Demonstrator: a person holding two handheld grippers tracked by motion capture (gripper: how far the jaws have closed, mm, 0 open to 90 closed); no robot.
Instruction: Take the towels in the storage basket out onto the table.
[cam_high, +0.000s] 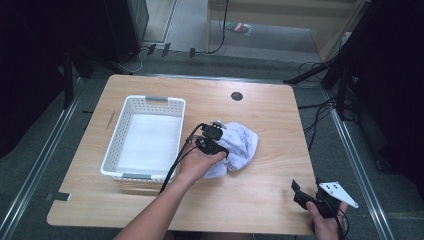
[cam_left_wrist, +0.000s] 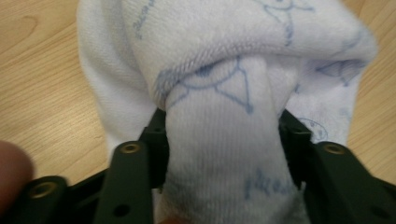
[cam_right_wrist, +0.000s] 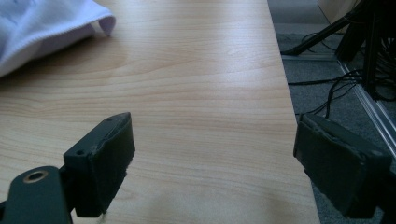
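White terry cloth (cam_high: 240, 142), printed with faint blue line drawings, lies bunched near the middle of the wooden table (cam_high: 265, 190) in the high view, just to the right of a white plastic basket (cam_high: 145, 137) that looks empty, though its pale floor makes that hard to confirm. From there we see our left gripper (cam_high: 212, 142) pressed into the cloth's left edge, while our right gripper (cam_high: 305, 192) rests near the table's front right corner, well apart from the cloth. In the left gripper view, the jaws are clenched on a thick fold of the cloth (cam_left_wrist: 224, 154), which bulges above them and drapes down both sides. We judge it soft, light and limp: it will sag and trail from a single pinch, so a doubled fold like this one is a sound place to take hold. In the right gripper view, our right gripper (cam_right_wrist: 212, 154) stands released, jaws wide apart over bare wood, with an edge of the cloth (cam_right_wrist: 42, 23) at the upper left.
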